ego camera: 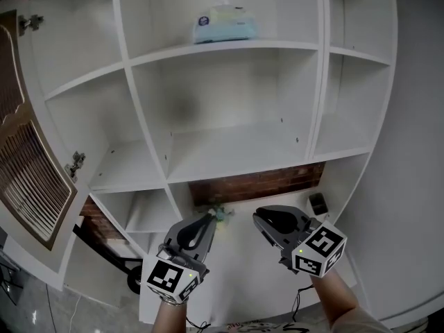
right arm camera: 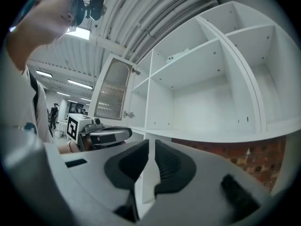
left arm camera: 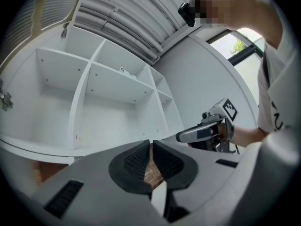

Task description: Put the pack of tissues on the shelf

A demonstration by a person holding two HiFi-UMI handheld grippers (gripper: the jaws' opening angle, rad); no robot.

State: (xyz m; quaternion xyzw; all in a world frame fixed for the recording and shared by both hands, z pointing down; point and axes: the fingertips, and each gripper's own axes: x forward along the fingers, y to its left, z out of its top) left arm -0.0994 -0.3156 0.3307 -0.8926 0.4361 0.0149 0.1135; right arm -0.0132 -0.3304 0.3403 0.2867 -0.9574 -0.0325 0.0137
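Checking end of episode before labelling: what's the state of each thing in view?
Pale blue soft pack of tissues: lying on an upper shelf, not held.
White wooden shelf unit: open-fronted, carrying the pack on an upper board.
Brown-framed cabinet door with ribbed panel: swung open.
Left gripper: low, jaws together, nothing between.
Right gripper: low, jaws a narrow gap apart, nothing between.
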